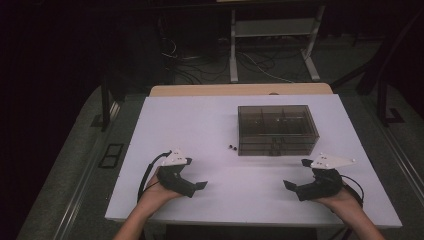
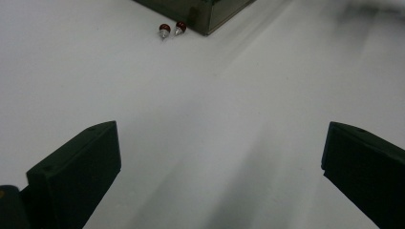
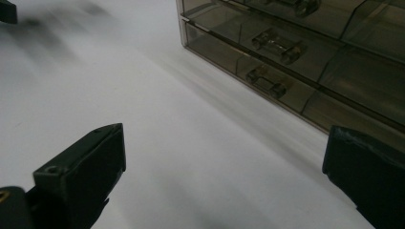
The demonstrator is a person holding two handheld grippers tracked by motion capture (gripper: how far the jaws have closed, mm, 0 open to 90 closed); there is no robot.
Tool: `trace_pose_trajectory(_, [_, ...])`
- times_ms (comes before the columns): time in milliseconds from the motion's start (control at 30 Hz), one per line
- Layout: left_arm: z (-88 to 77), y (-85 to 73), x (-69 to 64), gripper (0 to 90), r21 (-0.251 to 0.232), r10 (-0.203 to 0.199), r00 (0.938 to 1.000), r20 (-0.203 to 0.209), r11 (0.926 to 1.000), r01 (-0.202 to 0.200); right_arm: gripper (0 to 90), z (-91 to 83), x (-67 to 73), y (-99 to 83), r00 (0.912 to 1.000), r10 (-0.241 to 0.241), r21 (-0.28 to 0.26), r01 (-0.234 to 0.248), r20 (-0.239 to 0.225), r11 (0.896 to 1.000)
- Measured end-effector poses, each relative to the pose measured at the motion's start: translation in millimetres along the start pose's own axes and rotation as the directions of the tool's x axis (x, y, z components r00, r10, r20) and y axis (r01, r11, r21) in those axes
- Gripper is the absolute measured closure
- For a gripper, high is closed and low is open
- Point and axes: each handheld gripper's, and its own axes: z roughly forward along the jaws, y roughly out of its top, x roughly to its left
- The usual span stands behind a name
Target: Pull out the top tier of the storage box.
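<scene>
Earrings, two tiny studs with dark red heads, lie on the white worktop just beside the smoky plastic drawer box. We judge them light, hard and prone to roll, best pinched at the bead with the fingertips. Our left gripper and right gripper both stand wide open and empty. We read no writing anywhere.

Dim room, bright tabletop, soft shadows
</scene>
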Motion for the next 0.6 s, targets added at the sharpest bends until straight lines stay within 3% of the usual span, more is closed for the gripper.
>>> trace_pose_trajectory(233, [-1.5, -0.5, 0.6, 0.0, -0.005, -0.003, 1.0000, -0.007, 1.0000, 0.003, 0.3, 4.7, -2.8, 3.8, 0.9997, 0.024, 0.003, -0.025, 0.009, 1.000])
trace_pose_trajectory(600, [-1.3, -0.8, 2.7, 0.0, -0.010, -0.009, 0.9999, -0.007, 0.9999, 0.009, 0.3, 7.9, -9.8, 17.5, 0.9998, 0.017, -0.013, -0.017, 0.014, 1.000])
